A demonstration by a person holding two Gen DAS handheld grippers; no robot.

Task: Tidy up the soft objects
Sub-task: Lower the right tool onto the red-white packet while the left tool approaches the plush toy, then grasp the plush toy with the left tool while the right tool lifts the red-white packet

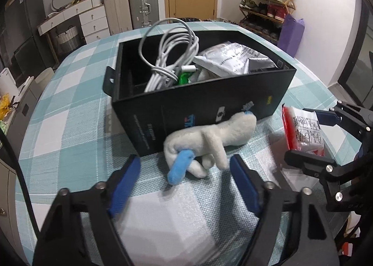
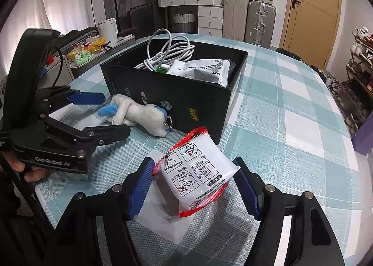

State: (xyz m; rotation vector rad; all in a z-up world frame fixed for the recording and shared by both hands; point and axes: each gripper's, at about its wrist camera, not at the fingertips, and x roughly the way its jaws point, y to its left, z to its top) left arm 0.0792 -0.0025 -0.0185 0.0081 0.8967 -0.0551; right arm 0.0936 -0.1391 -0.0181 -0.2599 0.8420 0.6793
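A white plush toy with blue limbs (image 1: 207, 142) lies on the table against the front wall of a black box (image 1: 198, 103). My left gripper (image 1: 185, 168) is open, its blue pads either side of the toy's near end, not touching. In the right wrist view the toy (image 2: 137, 114) lies left of a red-and-white snack packet (image 2: 198, 172). My right gripper (image 2: 193, 172) is shut on the packet, which sits tilted above the table. The packet also shows in the left wrist view (image 1: 303, 131). The box (image 2: 163, 93) holds a white cable (image 1: 167, 56) and silver pouches (image 1: 233, 58).
The round table has a teal and white checked cloth (image 1: 70, 114). White sheets of wrap (image 2: 160, 217) lie under the grippers. Suitcases, drawers, a door and a shoe rack stand beyond the table.
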